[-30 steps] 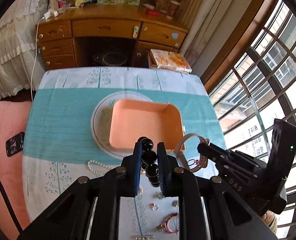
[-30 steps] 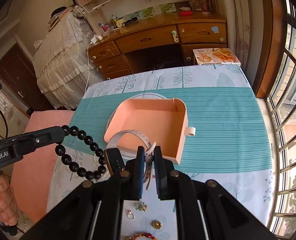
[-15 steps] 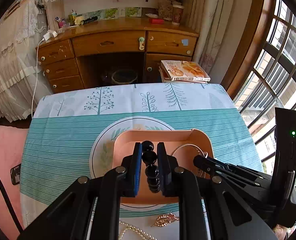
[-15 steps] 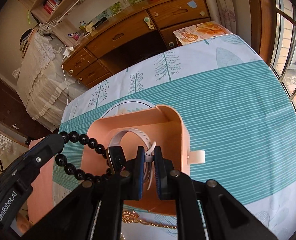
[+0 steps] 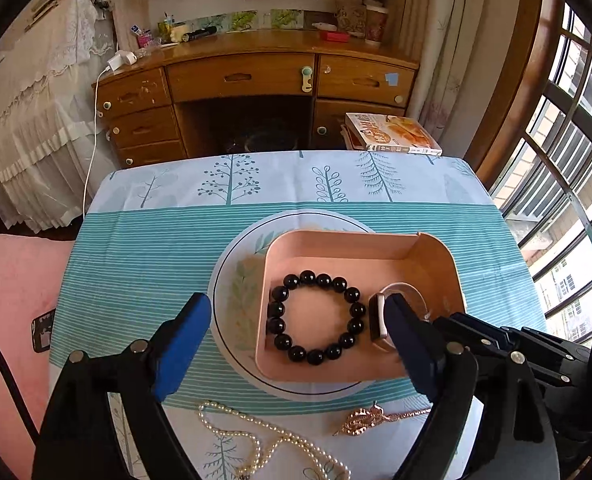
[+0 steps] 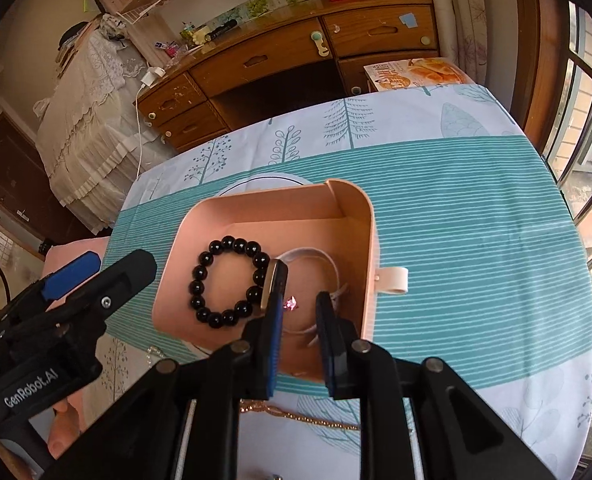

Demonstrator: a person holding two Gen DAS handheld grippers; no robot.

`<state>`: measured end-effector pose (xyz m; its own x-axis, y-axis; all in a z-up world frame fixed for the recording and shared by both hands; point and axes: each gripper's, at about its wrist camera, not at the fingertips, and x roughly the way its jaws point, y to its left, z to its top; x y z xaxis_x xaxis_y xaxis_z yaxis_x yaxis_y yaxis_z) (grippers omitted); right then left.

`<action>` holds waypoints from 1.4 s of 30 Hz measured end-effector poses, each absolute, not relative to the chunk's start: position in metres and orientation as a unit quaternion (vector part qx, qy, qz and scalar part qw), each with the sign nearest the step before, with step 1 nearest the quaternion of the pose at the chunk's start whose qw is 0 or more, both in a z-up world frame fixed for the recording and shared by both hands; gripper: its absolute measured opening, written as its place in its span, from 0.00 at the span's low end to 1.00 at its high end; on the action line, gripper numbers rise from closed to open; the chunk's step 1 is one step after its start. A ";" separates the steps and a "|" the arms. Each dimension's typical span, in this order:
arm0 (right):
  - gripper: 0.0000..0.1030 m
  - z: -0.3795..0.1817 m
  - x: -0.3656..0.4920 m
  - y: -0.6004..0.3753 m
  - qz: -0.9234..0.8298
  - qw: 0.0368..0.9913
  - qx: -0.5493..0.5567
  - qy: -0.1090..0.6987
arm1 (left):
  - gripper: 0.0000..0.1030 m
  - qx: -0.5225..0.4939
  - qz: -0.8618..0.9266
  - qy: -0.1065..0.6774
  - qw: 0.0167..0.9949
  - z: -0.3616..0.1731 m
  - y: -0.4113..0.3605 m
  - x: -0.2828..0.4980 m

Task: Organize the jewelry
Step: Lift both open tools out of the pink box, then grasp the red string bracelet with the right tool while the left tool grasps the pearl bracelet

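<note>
Watch (image 6: pixel 280 280) partly hidden behind right fingers (image 6: pixel 298 344), slightly parted, gripping nothing; left fingers (image 5: pixel 296 344) wide, empty.

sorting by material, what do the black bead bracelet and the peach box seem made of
Black bead bracelet: glossy beads with bright highlights, likely polished stone or glass; the look leaves it open. Peach rectangular box: matte, smooth moulded walls with rounded corners, probably plastic.

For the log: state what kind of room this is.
Most likely a bedroom at home: a wooden desk with drawers, a lace-draped bed beside it, and a cloth-covered table by a barred window.
</note>
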<state>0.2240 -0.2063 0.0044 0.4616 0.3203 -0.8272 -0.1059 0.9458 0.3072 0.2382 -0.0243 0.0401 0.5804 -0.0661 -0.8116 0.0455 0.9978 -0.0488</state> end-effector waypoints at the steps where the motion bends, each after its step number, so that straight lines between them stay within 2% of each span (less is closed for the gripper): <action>1: 0.18 0.008 0.220 -0.207 0.130 0.849 0.106 0.501 | 0.84 -0.010 -0.032 0.455 0.890 0.042 -0.024 0.233; 16: 0.18 0.051 0.136 -0.211 0.162 0.874 0.067 0.454 | 0.84 -0.055 -0.006 0.429 0.902 0.059 0.023 0.157; 27: 0.18 0.052 0.069 -0.208 0.161 0.880 -0.001 0.446 | 0.84 -0.040 0.001 0.423 0.905 0.063 0.063 0.077; 33: 0.18 0.037 0.050 -0.208 0.158 0.864 -0.025 0.478 | 0.84 -0.005 -0.012 0.436 0.900 0.049 0.070 0.043; 42: 0.18 0.013 0.041 -0.212 0.167 0.813 -0.022 0.558 | 0.84 0.001 -0.032 0.517 0.856 0.006 0.086 0.026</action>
<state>0.0412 -0.2119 0.0131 0.3221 0.2470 -0.9139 -0.2955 0.9434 0.1509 0.0259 0.0858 0.0057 0.4642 -0.0540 -0.8841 0.0566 0.9979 -0.0312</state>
